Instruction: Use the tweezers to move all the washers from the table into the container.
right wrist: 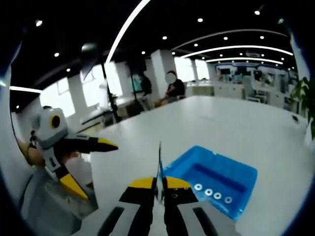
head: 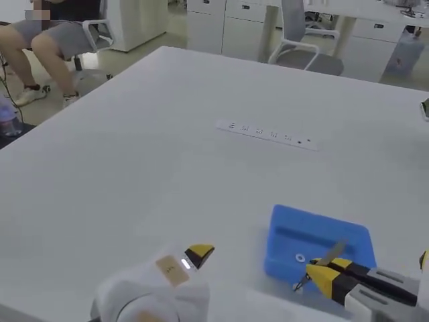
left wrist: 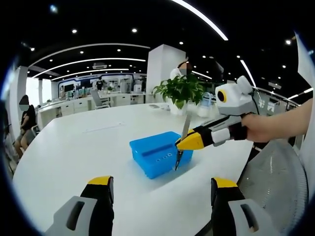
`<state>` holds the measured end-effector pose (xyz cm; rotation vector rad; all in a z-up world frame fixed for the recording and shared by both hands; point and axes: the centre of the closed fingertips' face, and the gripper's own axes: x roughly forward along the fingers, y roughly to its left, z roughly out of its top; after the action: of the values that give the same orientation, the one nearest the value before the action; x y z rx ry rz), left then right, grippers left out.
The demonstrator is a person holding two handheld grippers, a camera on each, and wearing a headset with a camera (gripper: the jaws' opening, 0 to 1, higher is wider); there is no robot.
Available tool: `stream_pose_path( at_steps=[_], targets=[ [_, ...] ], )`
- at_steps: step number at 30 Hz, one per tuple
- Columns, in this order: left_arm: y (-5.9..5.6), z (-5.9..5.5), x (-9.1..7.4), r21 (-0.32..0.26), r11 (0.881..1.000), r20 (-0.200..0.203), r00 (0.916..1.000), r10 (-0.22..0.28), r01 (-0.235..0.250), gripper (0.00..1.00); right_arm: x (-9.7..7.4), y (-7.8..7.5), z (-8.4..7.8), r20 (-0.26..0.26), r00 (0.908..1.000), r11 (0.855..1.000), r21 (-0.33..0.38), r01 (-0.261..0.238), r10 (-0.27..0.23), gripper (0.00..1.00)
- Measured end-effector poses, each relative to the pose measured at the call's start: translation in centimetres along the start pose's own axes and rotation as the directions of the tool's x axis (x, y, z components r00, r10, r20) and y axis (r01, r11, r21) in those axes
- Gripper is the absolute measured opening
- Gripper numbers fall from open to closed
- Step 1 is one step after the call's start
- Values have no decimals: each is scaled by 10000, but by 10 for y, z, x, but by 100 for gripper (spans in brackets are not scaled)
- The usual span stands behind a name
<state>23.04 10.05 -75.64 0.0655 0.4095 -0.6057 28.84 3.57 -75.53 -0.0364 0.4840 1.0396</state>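
A blue container (head: 318, 236) stands on the white table (head: 167, 154) at the near right. My right gripper (head: 316, 270) is at its near edge, shut on metal tweezers (head: 328, 255) that slant over the rim. In the right gripper view the tweezers (right wrist: 160, 160) rise from between the shut jaws, and several washers (right wrist: 212, 192) lie in a row inside the container (right wrist: 231, 172). One washer (head: 299, 257) lies in the container beside the tweezers. My left gripper (head: 196, 257) hovers left of the container, open and empty (left wrist: 162, 196). The right gripper (left wrist: 189, 141) with tweezers (left wrist: 182, 140) hangs over the container (left wrist: 152, 155).
A white power strip (head: 268, 133) lies mid-table beyond the container. Office chairs (head: 305, 47) stand past the far edge, and a person sits at the far left (head: 47, 33). A potted plant (left wrist: 179, 91) stands on the table's far end.
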Motion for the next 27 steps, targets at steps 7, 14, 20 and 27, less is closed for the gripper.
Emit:
stream_pose_path(
  at_steps=[7, 14, 20, 27],
  targets=[
    [-2, -1, 0, 42, 10000, -42, 10000, -90, 90, 82, -2, -5, 20, 326, 9995, 9999, 90, -43, 40, 3],
    [-2, 4, -1, -113, 9999, 167, 9998, -94, 96, 82, -3, -16, 34, 628, 9980, 9996, 277, 92, -109, 3],
    [-2, 6, -1, -156, 9998, 272, 9996, -98, 102, 82, 1, -20, 41, 522, 9984, 9996, 162, 219, -227, 3],
    [-1, 7, -1, -179, 9998, 263, 9997, -8, 13, 82, 7, -23, 49, 438, 9988, 9997, -112, 233, -227, 3]
  ],
)
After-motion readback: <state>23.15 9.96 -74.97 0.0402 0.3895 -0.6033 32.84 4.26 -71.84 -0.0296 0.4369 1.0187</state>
